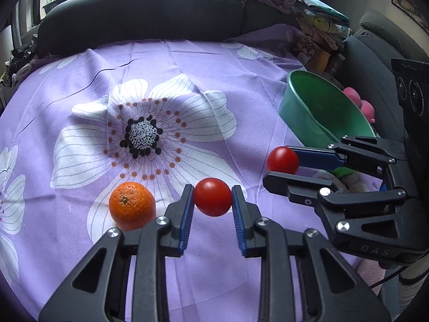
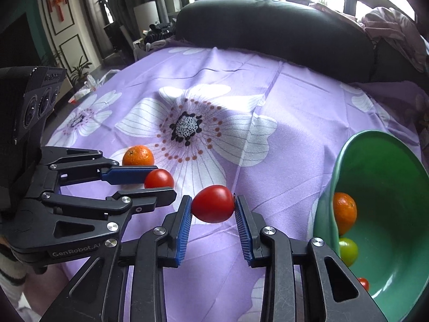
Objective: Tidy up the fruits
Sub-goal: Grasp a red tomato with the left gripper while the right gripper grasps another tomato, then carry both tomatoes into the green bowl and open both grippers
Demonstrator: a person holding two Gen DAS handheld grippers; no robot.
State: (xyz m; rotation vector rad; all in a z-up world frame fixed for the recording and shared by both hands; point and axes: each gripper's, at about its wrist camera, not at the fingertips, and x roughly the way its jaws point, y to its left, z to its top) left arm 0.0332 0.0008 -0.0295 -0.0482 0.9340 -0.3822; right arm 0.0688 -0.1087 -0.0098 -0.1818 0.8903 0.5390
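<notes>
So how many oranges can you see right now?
2. One orange sits on the purple cloth beside the left claw; another orange lies inside the green bowl. More may be hidden there.

Centre and far tabletop: bare purple floral cloth, open to pass.
Left near side: one orange on the cloth, just beside the left hand-held gripper.
Right side: green bowl, tilted, mouth towards the right hand-held gripper.
Back edge: dark cushion walls it off.
Between grippers: close together, narrow gap.
</notes>
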